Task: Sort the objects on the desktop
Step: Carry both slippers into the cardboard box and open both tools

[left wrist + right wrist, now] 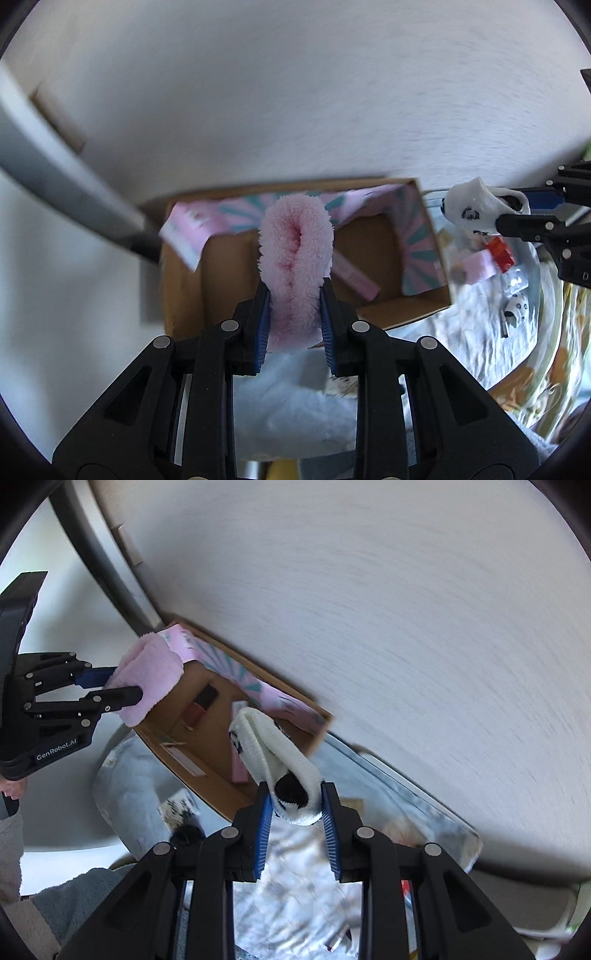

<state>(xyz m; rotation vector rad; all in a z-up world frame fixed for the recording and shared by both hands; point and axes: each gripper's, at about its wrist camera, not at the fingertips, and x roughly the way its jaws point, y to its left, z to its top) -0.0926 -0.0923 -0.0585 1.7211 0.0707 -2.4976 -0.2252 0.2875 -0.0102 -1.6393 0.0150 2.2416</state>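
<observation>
- A fluffy pink sock (295,269), folded over on itself, is clamped between the blue pads of the left gripper (295,314); the jaws are nearly closed on it, and it is held above the near side of the open cardboard box (428,236).
- A white sock with black panda markings (273,760) is pinched in the same way by the right gripper (297,808), jaws narrow; it is held over the box's near wall, toward the right-hand corner.
- The step in hand is judged to be the carrying of both socks to the box; neither has yet been let go.
- Inside the box, pink packets (238,768) and a dark red item (201,705) are seen lying on the floor, with bare cardboard left between them.
- The next move is judged to call for each gripper to be brought past the near wall and over that bare floor before the jaws are opened.
- The box's far side is set close against the pale wall (369,609), so little room is left beyond it.
- Right of the box, small items lie scattered on a silvery crinkled sheet (480,325); ample free space above the box is available to both grippers.
</observation>
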